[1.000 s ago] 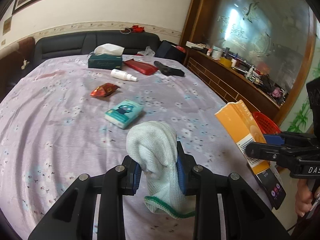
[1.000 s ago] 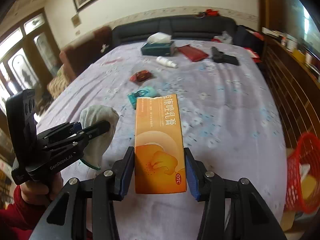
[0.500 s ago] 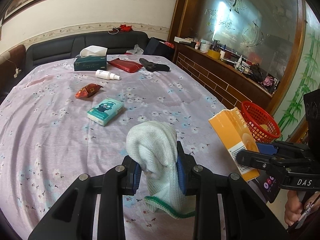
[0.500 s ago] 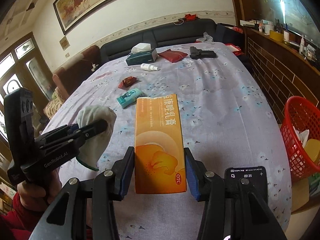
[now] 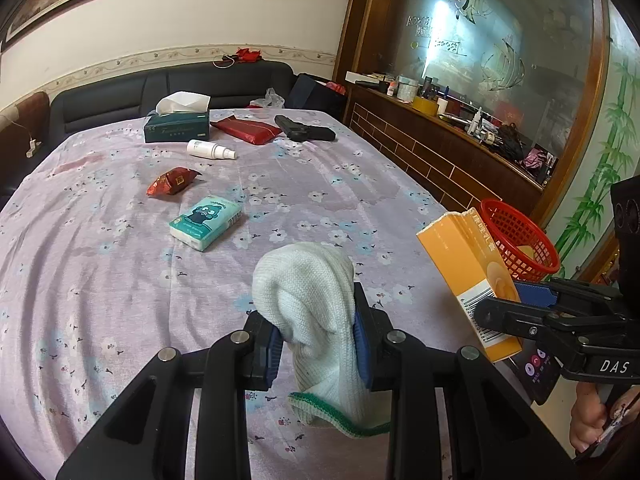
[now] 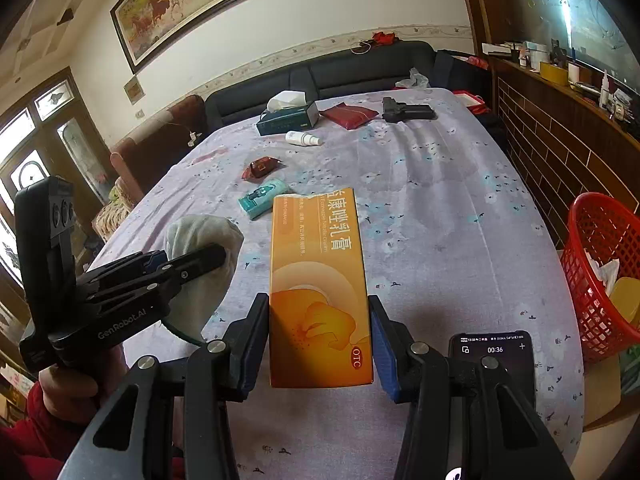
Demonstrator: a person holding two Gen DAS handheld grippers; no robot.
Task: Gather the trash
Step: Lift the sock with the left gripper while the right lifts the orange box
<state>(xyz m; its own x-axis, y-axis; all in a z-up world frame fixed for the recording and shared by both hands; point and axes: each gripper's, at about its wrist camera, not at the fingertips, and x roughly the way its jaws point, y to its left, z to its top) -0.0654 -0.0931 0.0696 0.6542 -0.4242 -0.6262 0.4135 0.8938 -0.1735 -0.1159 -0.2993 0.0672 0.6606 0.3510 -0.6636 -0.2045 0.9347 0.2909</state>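
tissue box (image 5: pixel 177 127), spray bottle (image 5: pixel 211 149), phone (image 6: pixel 495 354)

Near half of floral tablecloth (image 6: pixel 460 240) is bare between grippers and red basket (image 6: pixel 604 272), open path to the right table edge; only a phone (image 6: pixel 494 356) lies near that edge, just beside the right gripper (image 6: pixel 318 344). Basket sits off the table's right side, mouth open, some trash already inside. Clutter is farther up: tissue pack (image 5: pixel 206 222), red wrapper (image 5: pixel 172 181), spray bottle (image 5: pixel 210 150), tissue box (image 5: pixel 177 128), red pouch (image 5: pixel 246 130), black gun-shaped item (image 5: pixel 304 133).
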